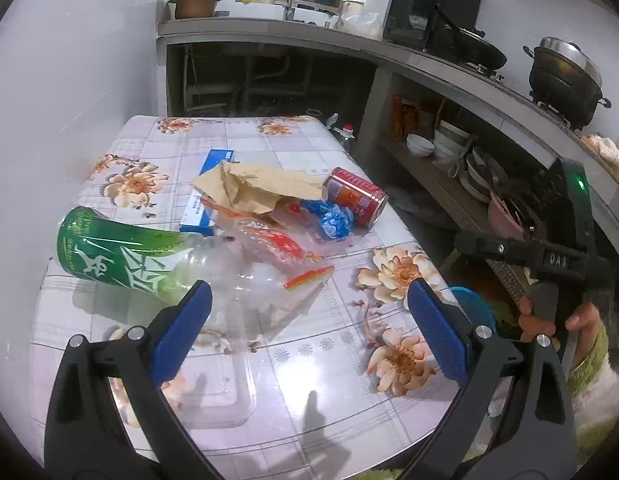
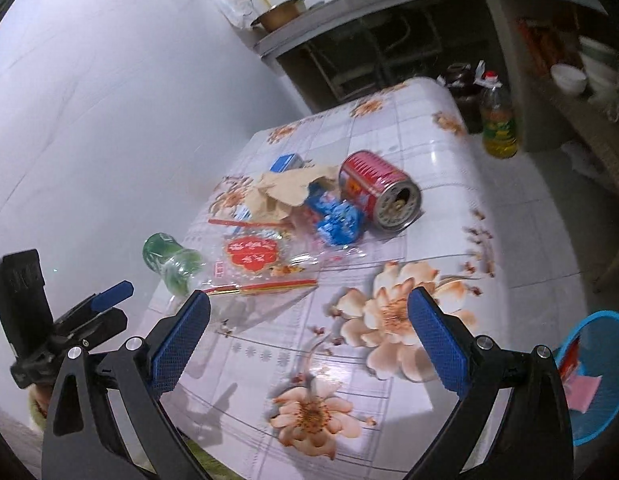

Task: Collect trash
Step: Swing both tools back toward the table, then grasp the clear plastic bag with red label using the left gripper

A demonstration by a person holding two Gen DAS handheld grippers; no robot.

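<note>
- Left gripper and right gripper: fingers wide, empty.
- Mid-frame on glossy floral table: crumpled paper bag, red can, blue wrapper, green-labelled bottle.
- Blue mesh basket lower right, off the table.

On the tabletop we count one green-labelled plastic bottle, one red tin can, one torn brown paper bag, one blue flat box, one crumpled blue wrapper, one clear bag with red print and one clear plastic tray. Beside it we count one blue mesh basket, and one oil bottle on the floor.
</note>
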